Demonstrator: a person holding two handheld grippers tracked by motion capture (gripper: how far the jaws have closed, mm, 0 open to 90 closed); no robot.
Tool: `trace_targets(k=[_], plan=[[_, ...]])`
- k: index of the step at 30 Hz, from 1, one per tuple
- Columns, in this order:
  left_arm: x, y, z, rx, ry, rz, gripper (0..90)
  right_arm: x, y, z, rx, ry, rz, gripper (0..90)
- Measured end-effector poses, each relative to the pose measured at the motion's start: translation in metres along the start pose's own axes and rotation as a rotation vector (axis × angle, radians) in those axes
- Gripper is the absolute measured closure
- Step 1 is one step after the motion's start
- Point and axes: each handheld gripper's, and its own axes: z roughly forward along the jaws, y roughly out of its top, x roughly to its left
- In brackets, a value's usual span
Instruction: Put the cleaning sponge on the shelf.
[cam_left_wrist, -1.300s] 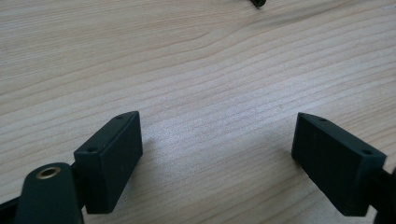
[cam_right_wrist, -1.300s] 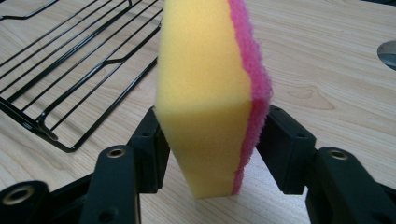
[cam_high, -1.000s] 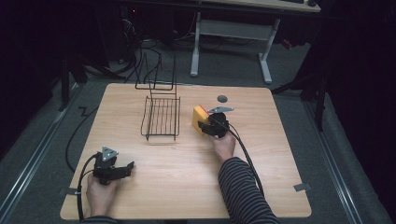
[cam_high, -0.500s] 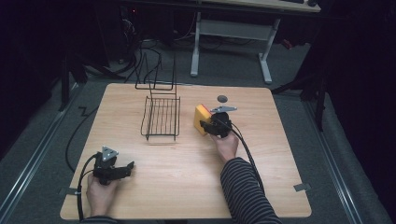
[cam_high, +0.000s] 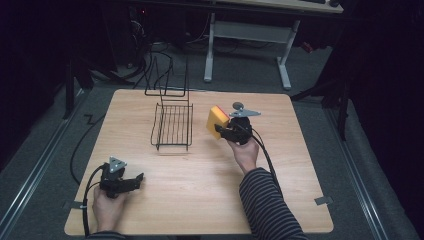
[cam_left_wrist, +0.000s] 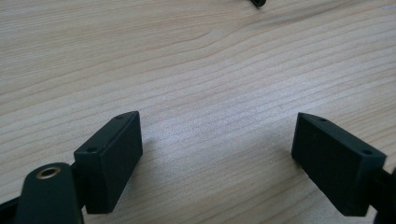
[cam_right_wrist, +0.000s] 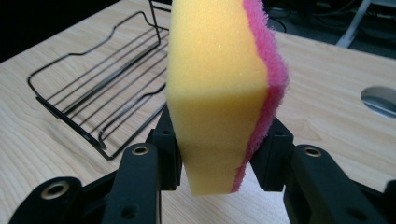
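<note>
Right claw (cam_right_wrist: 215, 163) clamped on sponge (cam_right_wrist: 219, 93), held upright off the tabletop (cam_high: 280, 175), yellow face toward wire rack (cam_high: 172, 127). Rack lies just left of it, long axis running away from the person. Left claw (cam_left_wrist: 219, 163) wide open, empty, well apart.

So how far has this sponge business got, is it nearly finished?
Done: the right gripper has the yellow and pink sponge clamped and lifted off the table. In hand: it holds the sponge beside the black wire rack. Left, probably: setting it in the rack, which holds nothing. The left gripper rests open.
</note>
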Motion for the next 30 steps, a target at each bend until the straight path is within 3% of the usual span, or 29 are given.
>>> trace_targets(k=[8,18,30], plan=[[0.000,0.000,0.000,0.000,0.000,0.000,17.0,0.010,0.018,-0.013,-0.039,0.030,-0.035,60.3],[0.000,0.000,0.000,0.000,0.001,0.000,16.9,0.016,0.029,-0.020,-0.048,0.044,-0.061,60.3],[0.000,0.000,0.000,0.000,0.001,0.001,17.0,0.026,0.040,-0.011,-0.046,0.066,-0.082,60.2]])
